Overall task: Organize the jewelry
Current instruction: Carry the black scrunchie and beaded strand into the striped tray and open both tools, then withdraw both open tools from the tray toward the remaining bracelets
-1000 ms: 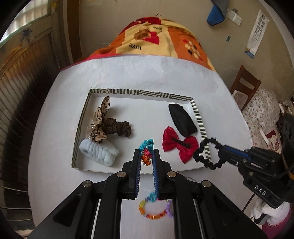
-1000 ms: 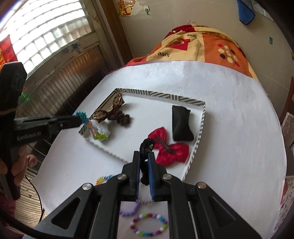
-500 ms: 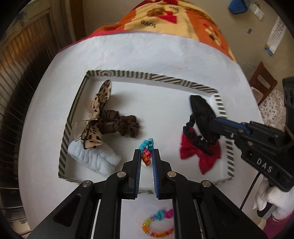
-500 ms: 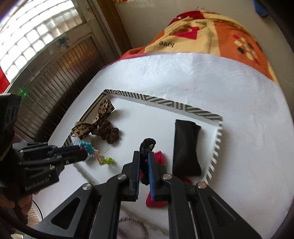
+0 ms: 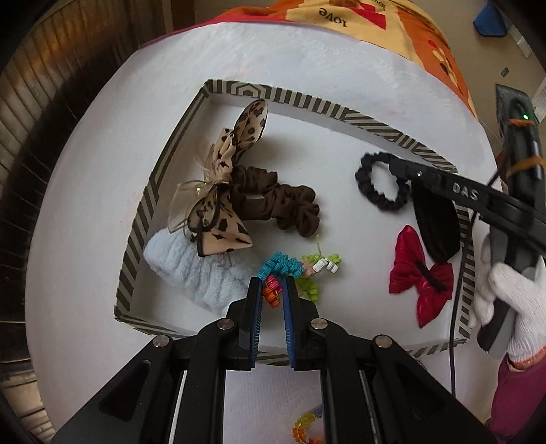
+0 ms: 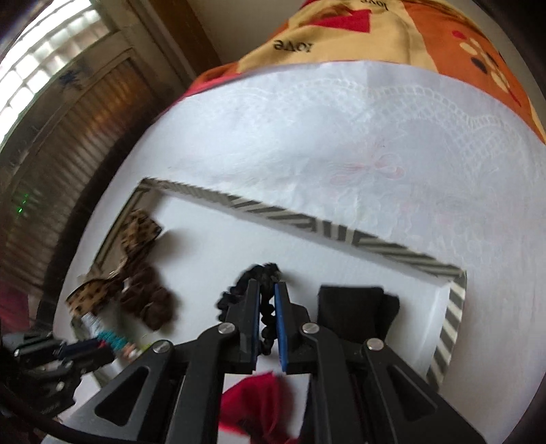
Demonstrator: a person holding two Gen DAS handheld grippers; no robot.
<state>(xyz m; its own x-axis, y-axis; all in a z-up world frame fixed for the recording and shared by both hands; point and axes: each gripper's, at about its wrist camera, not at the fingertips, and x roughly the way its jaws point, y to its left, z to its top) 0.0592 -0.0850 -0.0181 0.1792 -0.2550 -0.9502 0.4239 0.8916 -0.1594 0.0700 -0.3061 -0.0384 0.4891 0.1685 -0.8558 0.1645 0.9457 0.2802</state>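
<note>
A striped-rim white tray (image 5: 163, 164) lies on the round white table. My left gripper (image 5: 272, 283) is shut on a multicoloured coil hair tie (image 5: 281, 266), low over the tray's front middle, its green end touching the tray floor. My right gripper (image 6: 266, 288) is shut on a black scrunchie (image 6: 259, 273), which in the left wrist view hangs as a ring (image 5: 382, 201) over the tray's right part. In the tray lie a leopard bow (image 5: 225, 191), a brown scrunchie (image 5: 276, 201), a pale blue fluffy band (image 5: 191, 269), a red bow (image 5: 419, 273) and a black pouch (image 5: 436, 222).
A beaded bracelet (image 5: 303, 427) lies on the table in front of the tray. A white-gloved hand (image 5: 512, 297) holds the right gripper's handle. An orange patterned blanket (image 5: 375, 20) lies beyond the table. Slatted shutters stand at the left.
Both grippers have come down and forward over the tray. The black scrunchie moved from the tray's right rim to inside it. The coil tie's green end now hangs out onto the tray floor.
</note>
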